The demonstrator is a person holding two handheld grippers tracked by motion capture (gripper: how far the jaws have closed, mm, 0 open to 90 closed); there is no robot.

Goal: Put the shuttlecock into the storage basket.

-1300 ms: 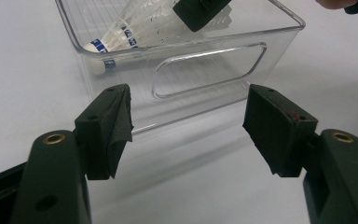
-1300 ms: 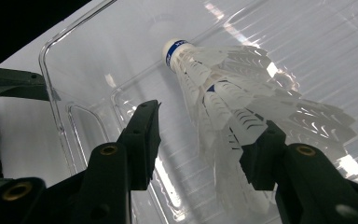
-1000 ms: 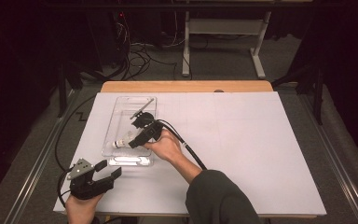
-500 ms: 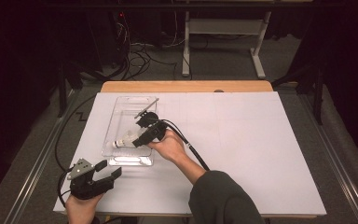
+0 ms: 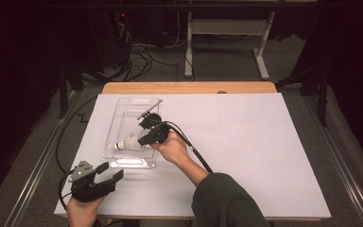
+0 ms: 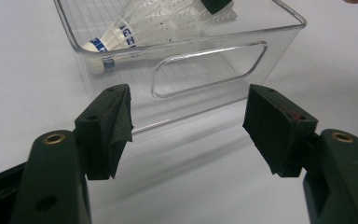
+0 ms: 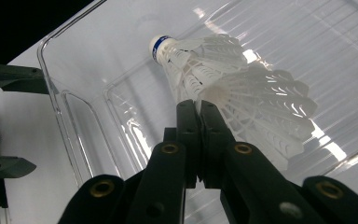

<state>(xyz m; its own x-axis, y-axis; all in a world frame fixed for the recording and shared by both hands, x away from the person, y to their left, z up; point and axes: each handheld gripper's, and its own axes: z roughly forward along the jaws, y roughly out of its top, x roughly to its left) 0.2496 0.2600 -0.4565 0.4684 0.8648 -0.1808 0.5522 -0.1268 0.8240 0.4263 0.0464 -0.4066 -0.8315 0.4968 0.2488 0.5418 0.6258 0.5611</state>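
The fingers (image 7: 200,135) of the right gripper (image 5: 147,138) are pressed together on the feather skirt of a white shuttlecock (image 7: 223,88), pinching a thin edge of it, with the cork tip and its blue band pointing away from the jaws. The shuttlecock sits inside the clear plastic bin (image 5: 123,106), low toward the bin's near end; whether it rests on the floor of the bin or hangs just above it cannot be told. The left gripper (image 5: 105,177) waits near the front left corner of the white table (image 5: 264,142), its jaws spread wide and holding nothing, pointed at the bin's near wall with the cut-out handle (image 6: 209,70). The likely trouble, as I judge it, lies in the grip: the jaws have only a sliver of the skirt, so a quick lift or turn could let the shuttlecock slip and drop, or crush and bend the feathers. The bin looks light and nothing holds it, so a jaw or the shuttlecock catching on its wall on the way out could drag or tip it. The blue band bears small white marks, too small to read; no other writing shows.
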